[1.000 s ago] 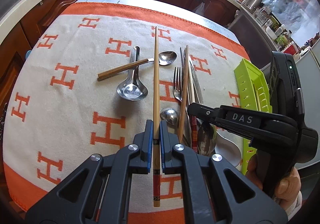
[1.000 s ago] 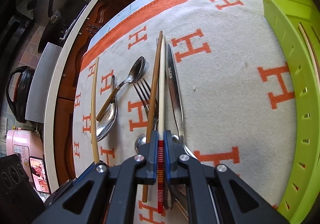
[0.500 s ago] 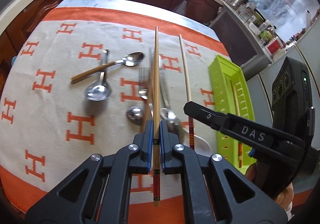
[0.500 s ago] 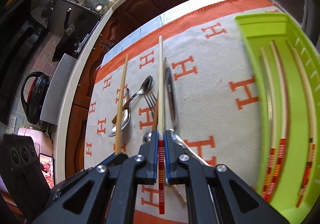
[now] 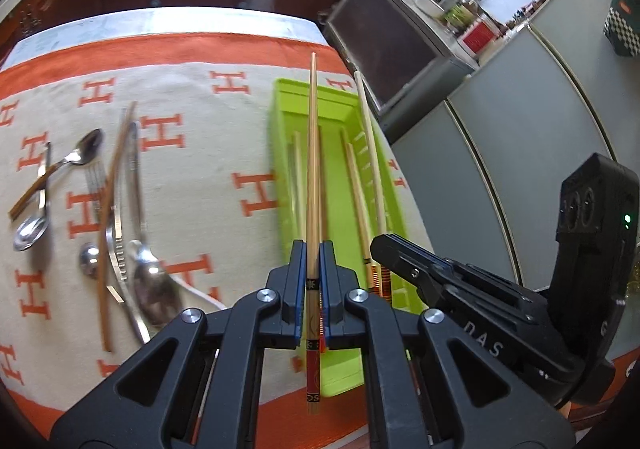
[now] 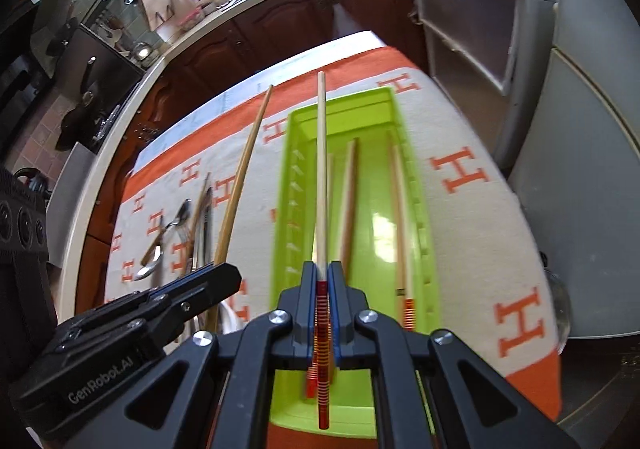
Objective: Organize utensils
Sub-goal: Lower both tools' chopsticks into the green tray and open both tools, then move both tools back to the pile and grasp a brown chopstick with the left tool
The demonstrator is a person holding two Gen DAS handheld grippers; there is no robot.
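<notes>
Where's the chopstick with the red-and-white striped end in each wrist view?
Left wrist view: striped chopstick at right of centre, clamped in the right tool, slanting over the green tray's right edge.
Right wrist view: striped chopstick dead centre, running up from the right tool.
Shared landmark: the green tray.

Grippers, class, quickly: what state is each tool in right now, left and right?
Left tool: closed on a bamboo chopstick with a dark red end.
Right tool: closed on a pale chopstick with a red-striped end.
</notes>
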